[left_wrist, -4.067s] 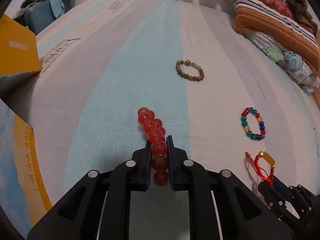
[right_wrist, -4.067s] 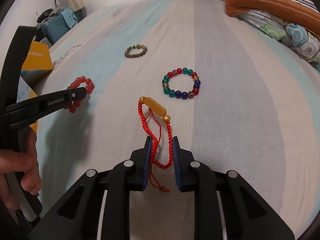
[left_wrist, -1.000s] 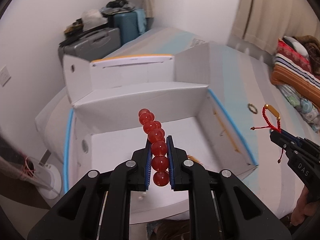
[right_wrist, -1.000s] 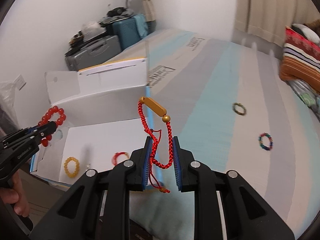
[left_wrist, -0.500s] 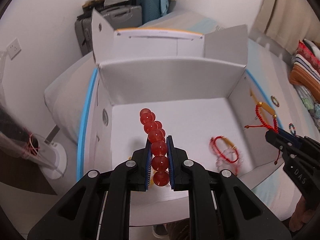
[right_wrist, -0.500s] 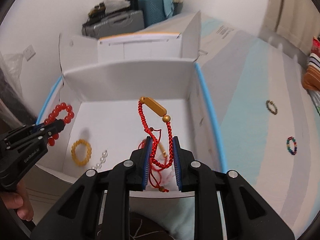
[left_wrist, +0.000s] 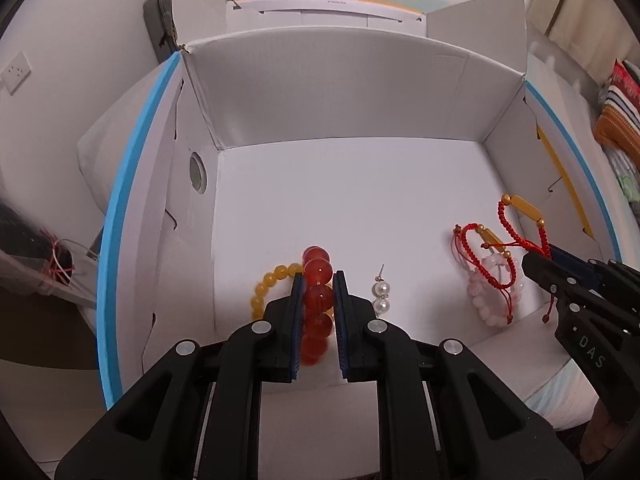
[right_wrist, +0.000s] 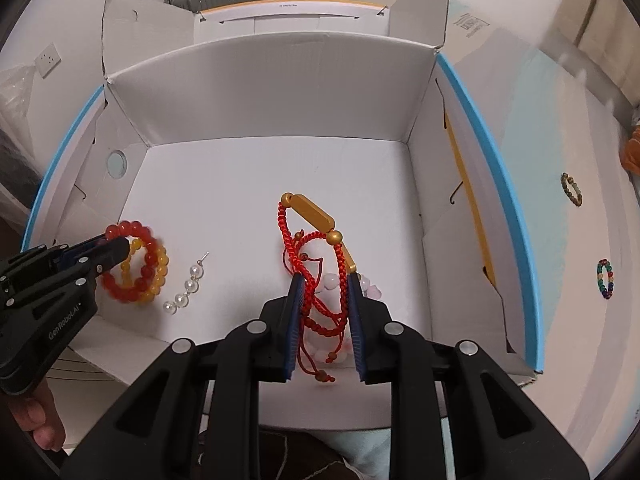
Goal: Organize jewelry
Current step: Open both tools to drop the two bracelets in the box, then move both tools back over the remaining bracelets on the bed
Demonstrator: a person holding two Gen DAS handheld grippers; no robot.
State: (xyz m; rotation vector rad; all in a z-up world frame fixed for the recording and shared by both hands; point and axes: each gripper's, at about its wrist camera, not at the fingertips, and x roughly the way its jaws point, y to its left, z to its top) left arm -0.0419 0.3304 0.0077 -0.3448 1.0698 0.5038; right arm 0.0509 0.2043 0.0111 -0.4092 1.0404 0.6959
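Left wrist view: the left gripper (left_wrist: 318,292) is nearly closed, its pads clamped on a red bead bracelet (left_wrist: 317,276), which stands up between them above the floor of an open white box (left_wrist: 340,92). A yellow bead bracelet (left_wrist: 267,286) lies on the box floor just behind and left of the fingertips. A pearl earring (left_wrist: 381,294) lies just right of them. Farther right, a pink bead bracelet (left_wrist: 490,300) and a red cord bracelet (left_wrist: 476,240) lie together on the floor.

Right wrist view: the right gripper (right_wrist: 323,284) is narrowly parted, its pads gripping a red braided bracelet with gold bar (right_wrist: 310,208) by the cords; the bar end rises above the box floor, over the pink beads. Two more bracelets, a brown bead bracelet (right_wrist: 571,189) and a multicoloured bead bracelet (right_wrist: 605,278), lie well apart from the box on the striped bedsheet (right_wrist: 560,120).
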